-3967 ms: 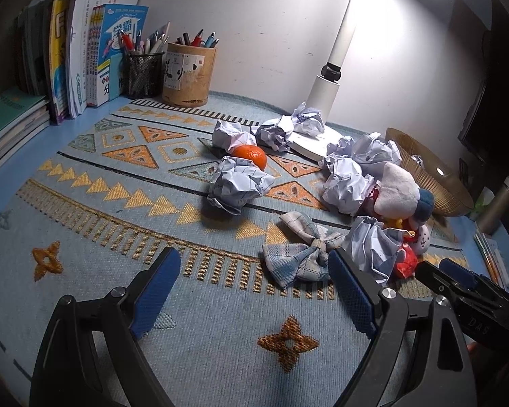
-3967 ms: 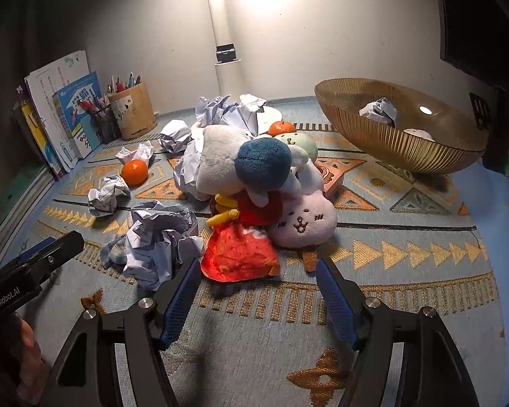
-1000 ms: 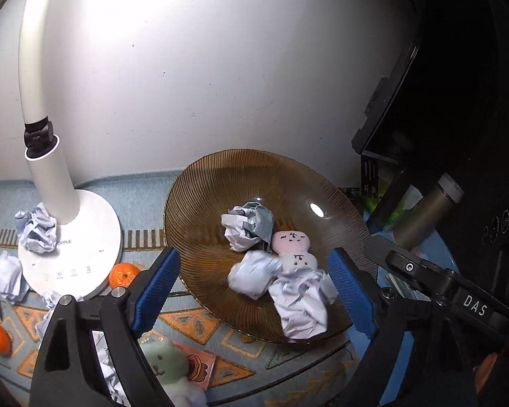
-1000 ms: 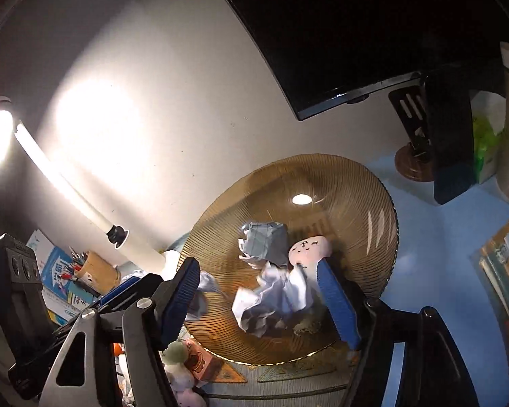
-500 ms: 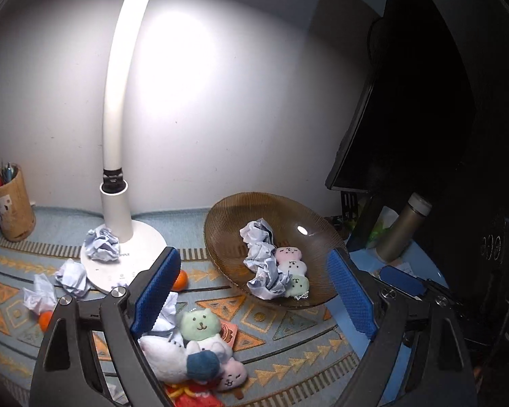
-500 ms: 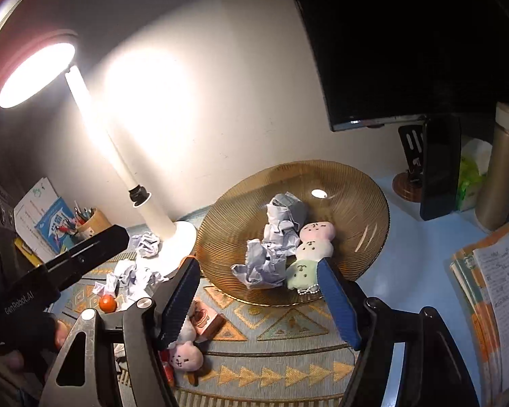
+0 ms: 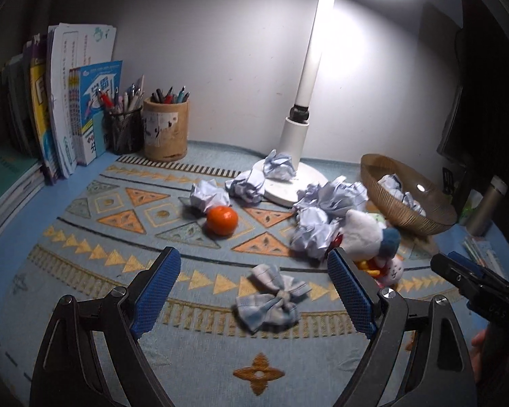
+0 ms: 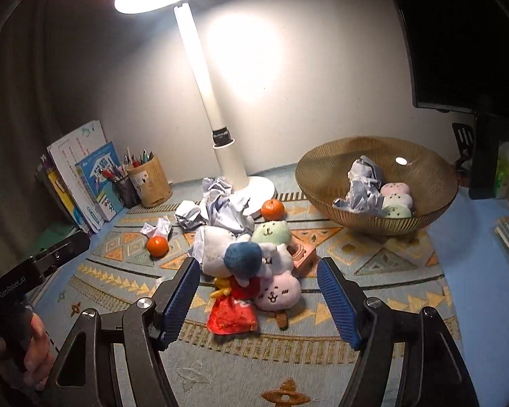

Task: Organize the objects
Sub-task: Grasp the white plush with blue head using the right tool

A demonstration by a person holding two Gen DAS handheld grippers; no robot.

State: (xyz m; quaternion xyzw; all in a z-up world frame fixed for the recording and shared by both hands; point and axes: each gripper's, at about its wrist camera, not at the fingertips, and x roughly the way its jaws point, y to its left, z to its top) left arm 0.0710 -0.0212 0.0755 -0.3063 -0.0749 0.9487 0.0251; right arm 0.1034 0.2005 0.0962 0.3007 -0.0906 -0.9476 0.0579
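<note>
Fingers on both grippers, left (image 7: 252,291) and right (image 8: 256,300), stand spread and empty over the patterned bench mat (image 7: 95,237), between pickups I judge, so next comes closing on the grey-blue checked fabric bow (image 7: 271,300) at lower centre, bound for the ribbed amber bowl (image 8: 420,217).

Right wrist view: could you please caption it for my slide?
Open right claw above a plush pile, amber bowl behind right.

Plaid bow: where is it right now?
In the left wrist view the plaid bow lies flat on the mat, low centre, between the open left gripper's fingers, below the orange.
</note>
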